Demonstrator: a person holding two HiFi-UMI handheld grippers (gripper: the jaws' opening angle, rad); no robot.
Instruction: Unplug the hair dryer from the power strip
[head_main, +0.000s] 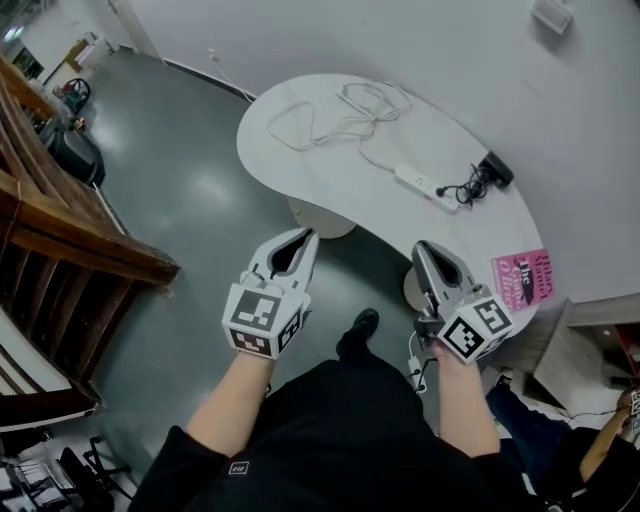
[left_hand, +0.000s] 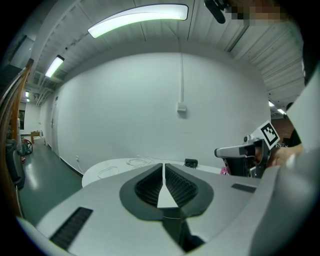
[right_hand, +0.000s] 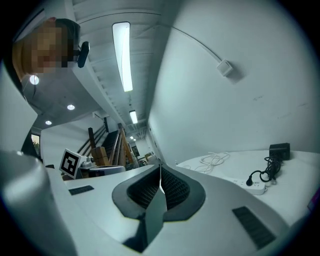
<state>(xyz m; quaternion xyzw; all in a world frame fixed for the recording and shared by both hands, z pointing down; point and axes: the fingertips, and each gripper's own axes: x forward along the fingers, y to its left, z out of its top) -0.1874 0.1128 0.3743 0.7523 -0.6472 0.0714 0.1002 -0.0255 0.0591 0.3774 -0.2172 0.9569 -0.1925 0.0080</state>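
A white power strip (head_main: 421, 184) lies on the round white table (head_main: 300, 165); its own white cable (head_main: 340, 118) is coiled further back. A black plug and cord (head_main: 463, 189) run from the strip to the black hair dryer (head_main: 497, 168) at the table's far edge. Both grippers hang in the air short of the table, away from the strip. My left gripper (head_main: 304, 236) is shut with nothing in it, and my right gripper (head_main: 423, 248) is shut and empty too. The right gripper view shows the strip (right_hand: 256, 186), the plug (right_hand: 249, 182) and the dryer (right_hand: 279, 150).
A pink book (head_main: 524, 279) lies on the table's near right end. A wooden staircase (head_main: 60, 225) stands at the left. A seated person (head_main: 585, 445) is at the lower right. My shoe (head_main: 360, 328) is on the grey floor near the table's pedestal (head_main: 320, 220).
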